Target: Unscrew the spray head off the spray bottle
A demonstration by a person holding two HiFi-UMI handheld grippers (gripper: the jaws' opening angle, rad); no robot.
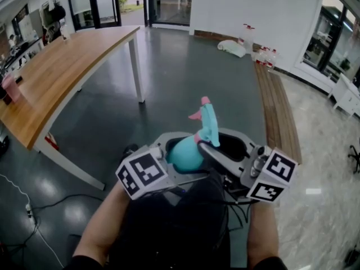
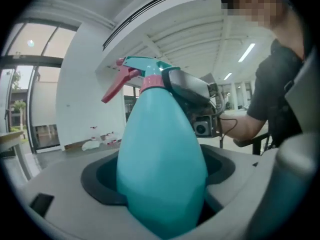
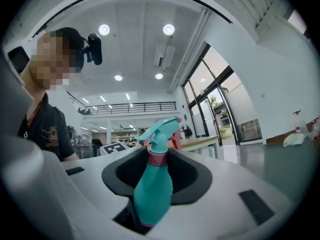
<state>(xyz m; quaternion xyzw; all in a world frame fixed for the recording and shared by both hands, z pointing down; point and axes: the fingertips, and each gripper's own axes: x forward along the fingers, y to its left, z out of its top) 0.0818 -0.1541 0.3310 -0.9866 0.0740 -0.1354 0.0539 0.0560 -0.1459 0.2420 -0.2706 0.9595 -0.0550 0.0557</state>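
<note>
The spray bottle (image 1: 185, 153) hangs in mid-air over the floor (image 1: 185, 77), well apart from the wooden table (image 1: 62, 77). The left hand-held gripper (image 2: 162, 194) is clamped on its teal body. The right hand-held gripper (image 3: 155, 184) looks closed round the pink collar (image 3: 156, 157) under the spray head (image 1: 207, 120).

The smooth, tapering body could slip in the left jaws, so the whole bottle might spin with the head or drop to the floor. A loose bite on the narrow collar would likely skid rather than loosen it. The red trigger (image 2: 116, 86) might catch a jaw and squirt.

The bottle's base is buried in the left jaws. The threads are hidden, so how far the head is unscrewed cannot be told. The right pads' contact is hard to make out.
</note>
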